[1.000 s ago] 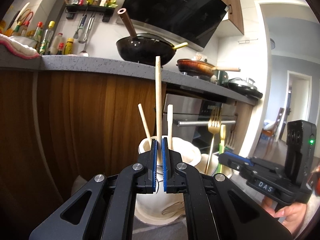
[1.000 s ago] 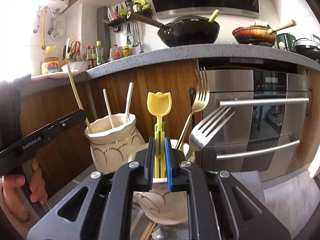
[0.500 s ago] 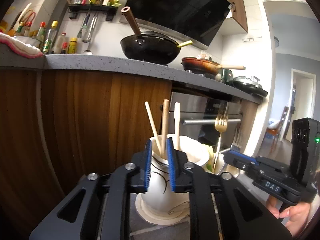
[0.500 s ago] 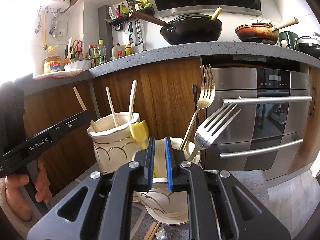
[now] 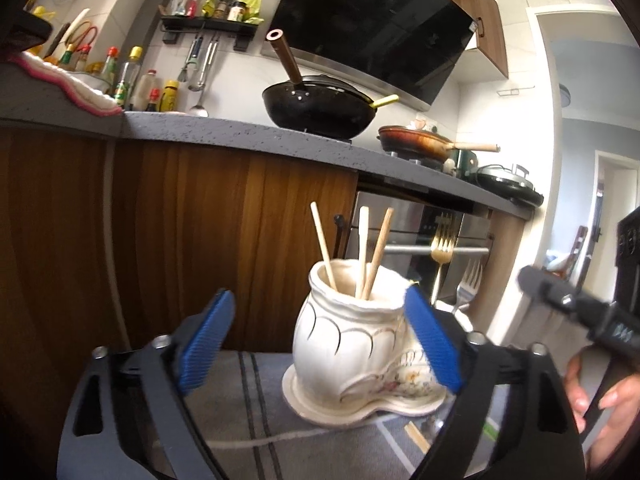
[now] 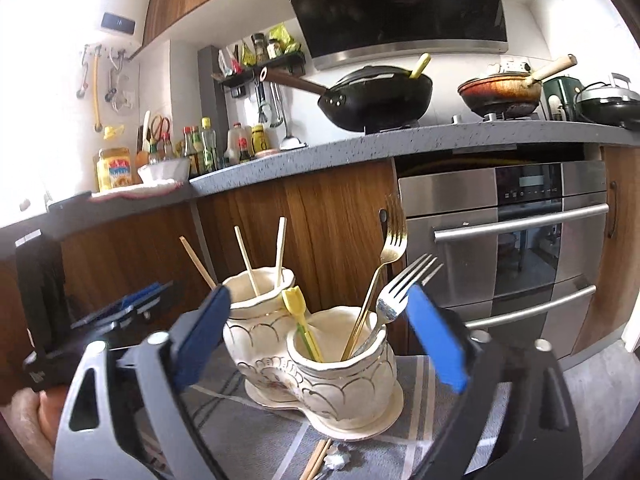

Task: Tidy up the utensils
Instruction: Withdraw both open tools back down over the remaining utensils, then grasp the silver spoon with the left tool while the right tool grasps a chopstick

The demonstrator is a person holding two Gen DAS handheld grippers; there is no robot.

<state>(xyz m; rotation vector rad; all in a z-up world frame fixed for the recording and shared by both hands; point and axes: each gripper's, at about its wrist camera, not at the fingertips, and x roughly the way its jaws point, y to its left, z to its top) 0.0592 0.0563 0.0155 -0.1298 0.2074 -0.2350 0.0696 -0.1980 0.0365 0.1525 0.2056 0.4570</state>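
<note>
The left gripper (image 5: 318,342) is spread wide and holds nothing; so is the right gripper (image 6: 318,338). Between their fingers stands a cream double holder (image 6: 320,364) on a grey cloth (image 6: 420,392). 3 chopsticks (image 6: 248,262) lean in its far left pot; 2 forks (image 6: 384,268) and a yellow tulip pick (image 6: 298,312) sit in the near right pot.

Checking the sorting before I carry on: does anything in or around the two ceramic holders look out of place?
Mostly tidy: three chopsticks stand in the left pot; the forks and yellow tulip pick in the right pot. One oddity: loose chopsticks lie on the mat in front.
</note>
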